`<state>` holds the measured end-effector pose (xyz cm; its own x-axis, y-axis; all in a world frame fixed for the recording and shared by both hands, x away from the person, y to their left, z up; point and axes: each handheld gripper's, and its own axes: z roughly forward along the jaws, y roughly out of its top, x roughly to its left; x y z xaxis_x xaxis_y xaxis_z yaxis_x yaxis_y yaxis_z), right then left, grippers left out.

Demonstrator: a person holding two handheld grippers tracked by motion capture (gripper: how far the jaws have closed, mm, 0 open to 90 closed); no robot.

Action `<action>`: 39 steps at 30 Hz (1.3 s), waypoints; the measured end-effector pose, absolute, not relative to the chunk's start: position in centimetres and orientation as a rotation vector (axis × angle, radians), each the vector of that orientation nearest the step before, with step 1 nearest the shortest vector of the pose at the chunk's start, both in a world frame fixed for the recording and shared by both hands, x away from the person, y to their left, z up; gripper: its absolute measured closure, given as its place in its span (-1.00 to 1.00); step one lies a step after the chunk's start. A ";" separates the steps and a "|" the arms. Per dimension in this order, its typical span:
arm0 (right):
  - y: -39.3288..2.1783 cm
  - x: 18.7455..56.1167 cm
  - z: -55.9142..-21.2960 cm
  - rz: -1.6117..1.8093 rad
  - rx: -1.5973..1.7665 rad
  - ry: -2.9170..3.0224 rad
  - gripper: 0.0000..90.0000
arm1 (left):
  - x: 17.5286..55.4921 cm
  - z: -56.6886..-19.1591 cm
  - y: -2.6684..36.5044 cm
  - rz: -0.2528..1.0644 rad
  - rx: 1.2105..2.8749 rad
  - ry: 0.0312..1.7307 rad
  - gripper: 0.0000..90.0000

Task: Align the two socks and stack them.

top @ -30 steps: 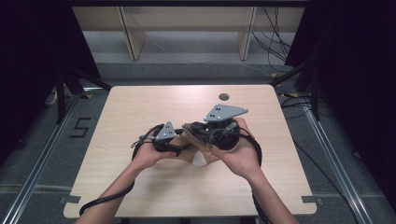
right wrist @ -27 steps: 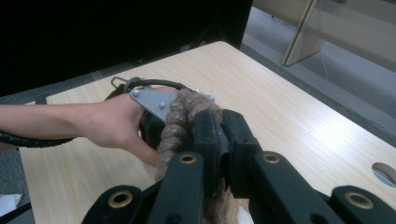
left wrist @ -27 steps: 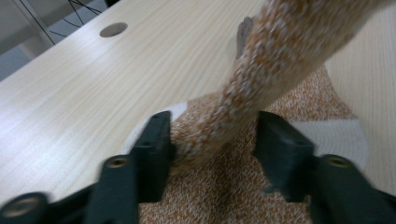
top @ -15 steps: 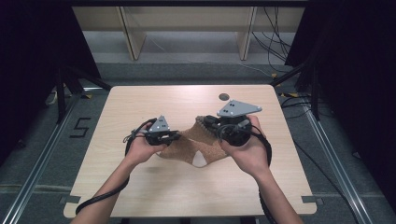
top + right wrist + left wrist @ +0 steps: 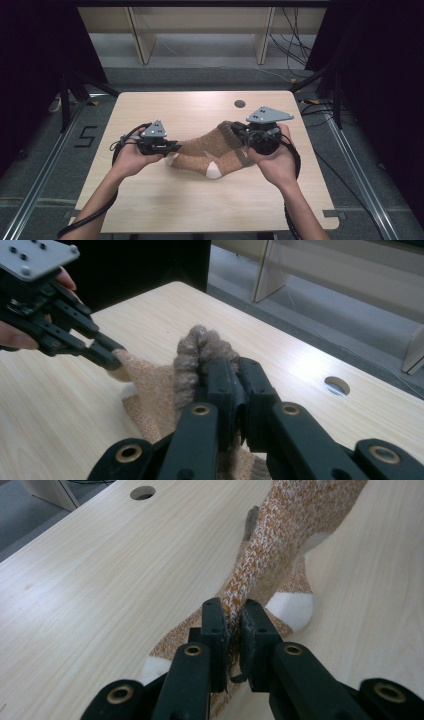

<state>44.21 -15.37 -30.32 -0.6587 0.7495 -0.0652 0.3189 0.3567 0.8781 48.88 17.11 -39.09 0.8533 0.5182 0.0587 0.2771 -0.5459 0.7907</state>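
Nearest me, the person's two forearms reach up over the near edge of the pale wooden table (image 5: pixel 150 210), a black cable trailing back from each hand. The left hand (image 5: pixel 127 159) holds the left gripper (image 5: pixel 172 146), its jaws clamped on the toe end of an orange-brown knitted sock (image 5: pixel 200 146); in the left gripper view (image 5: pixel 234 630) the fabric is pinched between the two black jaws and runs away taut across the tabletop. The right hand (image 5: pixel 272 162) holds the right gripper (image 5: pixel 239 131), jaws closed on the grey-brown ribbed cuff (image 5: pixel 197 357), which bunches up above them in the right gripper view. The gripped sock stretches between the two grippers, lifted slightly at the ends, over a second matching sock (image 5: pixel 210 162) that lies flat on the table beneath with its white heel (image 5: pixel 213 171) toward me. Farther back, a round cable hole (image 5: pixel 240 104) sits in the tabletop near the far edge, well apart from the socks. Beyond the table stand pale shelf legs (image 5: pixel 142 42) on a grey floor, with loose cables (image 5: pixel 290 40) at the right
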 end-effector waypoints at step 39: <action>-18.9 47.2 -38.6 1.055 1.206 2.195 0.89 | 53.3 -42.7 12.2 0.327 2.402 0.630 0.79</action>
